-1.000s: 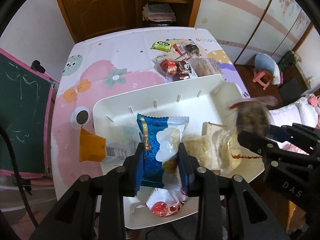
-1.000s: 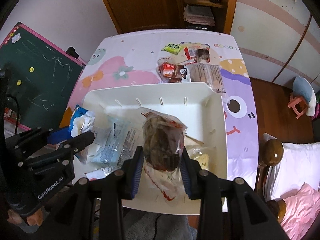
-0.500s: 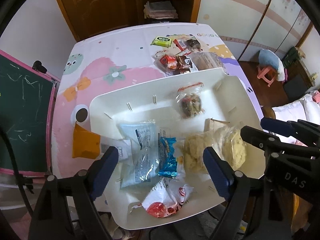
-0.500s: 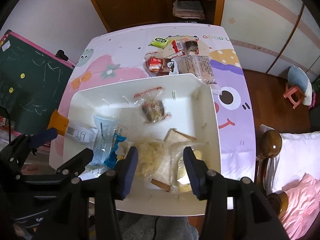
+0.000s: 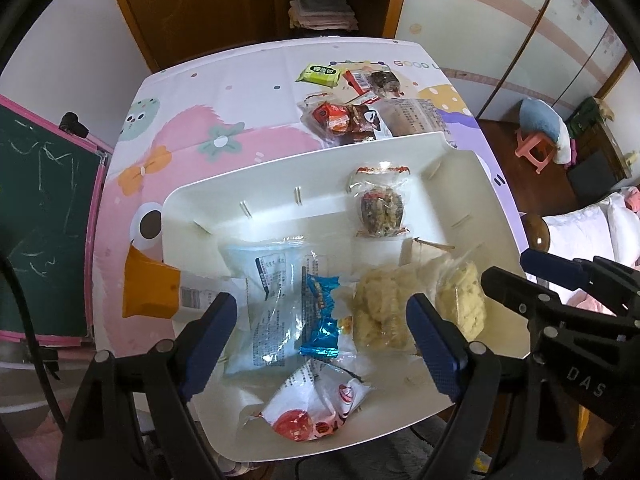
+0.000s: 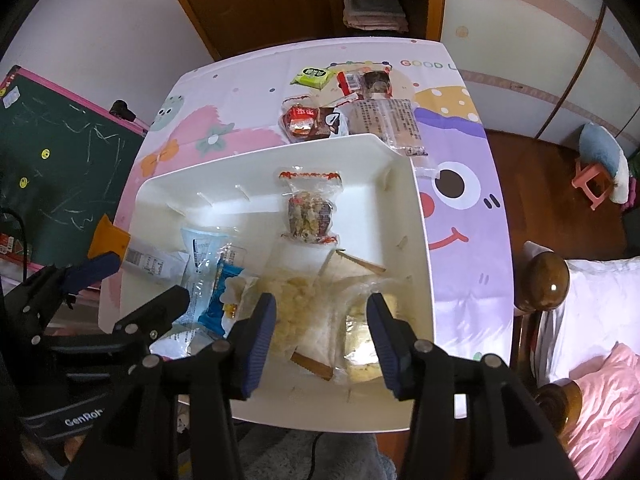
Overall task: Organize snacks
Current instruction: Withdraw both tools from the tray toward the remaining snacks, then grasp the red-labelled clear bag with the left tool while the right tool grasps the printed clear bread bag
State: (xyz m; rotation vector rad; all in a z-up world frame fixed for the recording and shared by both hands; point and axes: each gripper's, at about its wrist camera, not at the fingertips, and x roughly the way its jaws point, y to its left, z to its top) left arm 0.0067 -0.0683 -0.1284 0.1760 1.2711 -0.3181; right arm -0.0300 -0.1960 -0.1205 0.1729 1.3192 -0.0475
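Both hand-held grippers are hanging over the white bin, pointing pretty much straight down, and neither has anything in it. The left hand-held gripper has its jaws spread wide with nothing pinched; the blue wrapped snack lies loose in the bin under the gap. The right hand-held gripper has a narrower gap, also empty, sitting over the clear bags of pale puffed snacks.

The white plastic bin takes up the near part of the worktop, which wears a cartoon-print cloth. In the bin: a clear bag with a dark nutty cake toward the far right corner, a clear blue-tinted packet on the left side, the blue snack just beside it, the puffed bags along the right, and a white packet with a red ball print at the near edge.

Still out on the worktop past the bin's far edge is a small pile: a green packet, a red-and-brown wrapped cake, a dark snack in a red-labelled wrapper and a long clear bag with printed text touching the bin's far right corner.
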